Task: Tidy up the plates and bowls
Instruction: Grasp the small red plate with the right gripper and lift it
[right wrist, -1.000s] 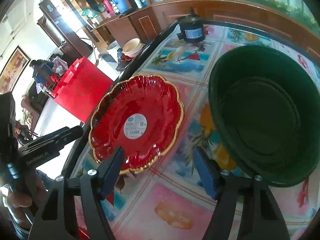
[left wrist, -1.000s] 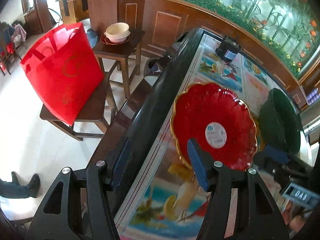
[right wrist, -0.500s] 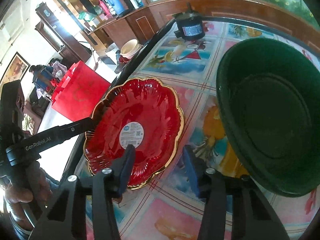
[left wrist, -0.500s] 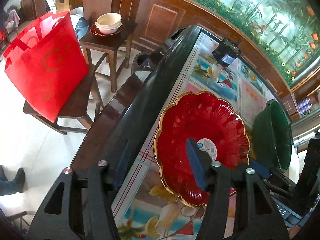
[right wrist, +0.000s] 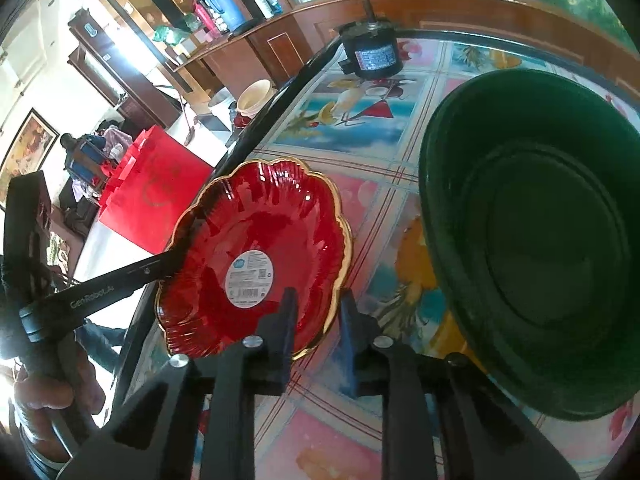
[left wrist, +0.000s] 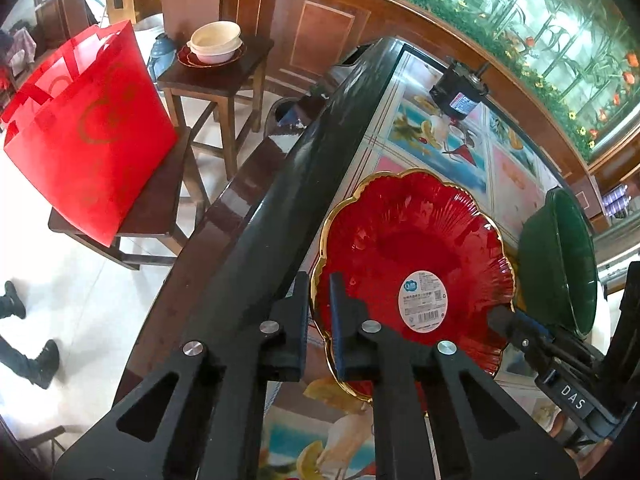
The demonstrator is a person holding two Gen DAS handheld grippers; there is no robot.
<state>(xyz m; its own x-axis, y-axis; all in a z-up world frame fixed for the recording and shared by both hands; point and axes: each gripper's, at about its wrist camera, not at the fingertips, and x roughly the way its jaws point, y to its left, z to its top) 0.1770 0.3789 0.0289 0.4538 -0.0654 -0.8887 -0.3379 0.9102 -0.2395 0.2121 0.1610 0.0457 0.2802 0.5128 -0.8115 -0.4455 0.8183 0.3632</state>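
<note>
A: Start at the left. What has the left gripper got?

B: The gold rim of the red plate. Its jaws have just been closing and now pinch that scalloped edge on the side nearest the bench's dark left edge, one pad inside the plate, one outside.

A: Why grab there?

B: My guess is that a shallow plate lying flat offers nothing else to hold. The rim flares upward, so it is the one part jaws can get around.

A: And the plate itself?

B: It sits on the picture-tiled bench top, close to the left edge, label facing up. I cannot tell whether it is lifted off the surface.

A: Moving right, then.

B: The right gripper straddles the opposite part of the rim, the part toward the green bowl. Its jaws have just been closing too, and they look clamped on the edge, though the near pad stands slightly off the gold line in the right wrist view.

A: Two grips on one plate?

B: Probably for balance: held at two opposite points, a wide glossy plate should not swing or slip.

A: The bowl?

B: It stands just beside the plate toward the bench's right, untouched. A small black motor rests at the far edge. Off the bench, a stool carries cream bowls stacked on a plate, which may be the intended destination.
</note>
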